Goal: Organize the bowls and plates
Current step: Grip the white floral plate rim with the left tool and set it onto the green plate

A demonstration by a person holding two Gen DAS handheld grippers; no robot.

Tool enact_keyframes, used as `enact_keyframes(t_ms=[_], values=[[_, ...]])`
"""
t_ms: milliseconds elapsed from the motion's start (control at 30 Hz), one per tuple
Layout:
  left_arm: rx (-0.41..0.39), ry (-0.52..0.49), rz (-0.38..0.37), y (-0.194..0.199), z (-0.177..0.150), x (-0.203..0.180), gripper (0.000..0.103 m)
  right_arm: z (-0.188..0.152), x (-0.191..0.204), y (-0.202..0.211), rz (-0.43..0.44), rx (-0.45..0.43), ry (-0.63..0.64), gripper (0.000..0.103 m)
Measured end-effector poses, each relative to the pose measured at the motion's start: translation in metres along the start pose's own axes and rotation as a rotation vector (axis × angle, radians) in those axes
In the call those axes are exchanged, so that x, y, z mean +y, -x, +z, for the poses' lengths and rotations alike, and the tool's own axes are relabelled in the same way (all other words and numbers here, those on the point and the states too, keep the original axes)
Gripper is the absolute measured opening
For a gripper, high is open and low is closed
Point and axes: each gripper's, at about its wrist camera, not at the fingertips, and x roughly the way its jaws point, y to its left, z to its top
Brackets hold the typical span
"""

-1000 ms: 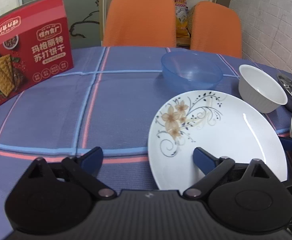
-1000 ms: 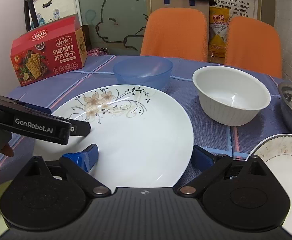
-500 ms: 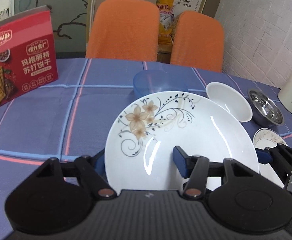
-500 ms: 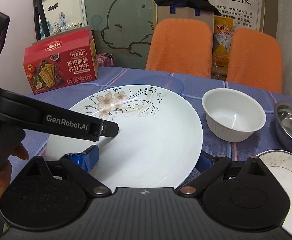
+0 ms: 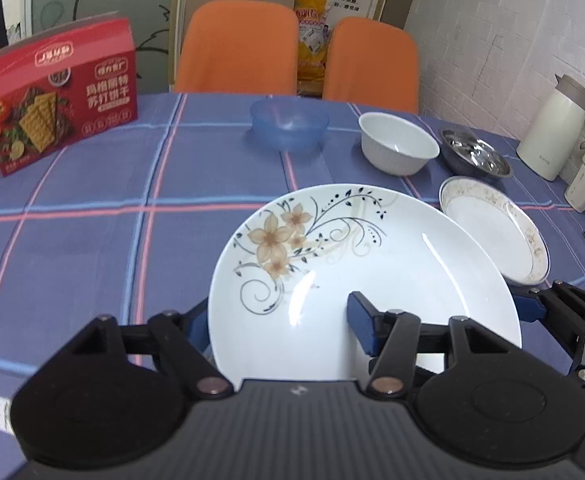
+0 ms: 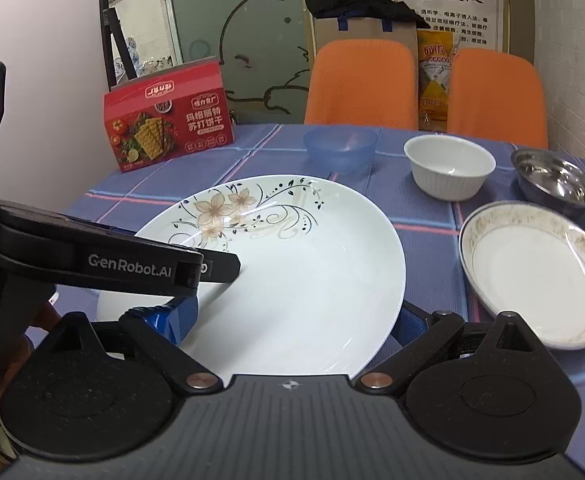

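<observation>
Both grippers pinch the flowered plate (image 5: 372, 264), held above the table (image 5: 92, 208): the left gripper (image 5: 280, 320) at its 6 o'clock rim, the right gripper (image 6: 292, 316) likewise in its own view. A gold-rimmed plate (image 5: 496, 228) lies at 2 o'clock, with the blue bowl (image 5: 288, 122), white bowl (image 5: 396, 148) and steel bowl (image 5: 474, 156) beyond, toward 12 to 1 o'clock.

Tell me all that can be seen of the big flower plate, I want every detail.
The big flower plate is round, white and glossy, probably ceramic, with tan flowers and dark curling vines on its far left side. It looks empty and clean. Both tongs grip its near rim: the left tongs and the right tongs, each with one blue pad on top and one under. It appears lifted above the checked tablecloth, its right edge overlapping the smaller plate in the left view.
</observation>
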Motion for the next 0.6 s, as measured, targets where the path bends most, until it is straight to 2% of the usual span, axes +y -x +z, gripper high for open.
enact_keyframes(t_ms=[200, 433, 467, 533, 600], values=[[0.03, 0.004, 0.019, 0.006, -0.034, 0.002, 0.057, -0.031, 0.012, 0.005, 0.014, 0.031, -0.008, 0.087], [0.037, 0.045, -0.033, -0.001, -0.044, 0.01, 0.062, -0.04, 0.011, 0.002, -0.024, 0.003, 0.034, 0.086], [0.021, 0.039, -0.027, 0.001, -0.045, 0.01, 0.064, -0.042, 0.009, 0.0, -0.031, 0.021, 0.03, 0.086], [-0.014, 0.032, -0.018, 0.007, -0.044, 0.009, 0.081, -0.047, 0.007, -0.002, -0.008, 0.041, 0.027, 0.085], [-0.036, 0.041, -0.03, 0.015, -0.042, 0.012, 0.088, -0.049, 0.007, 0.0, 0.012, 0.046, 0.029, 0.085]])
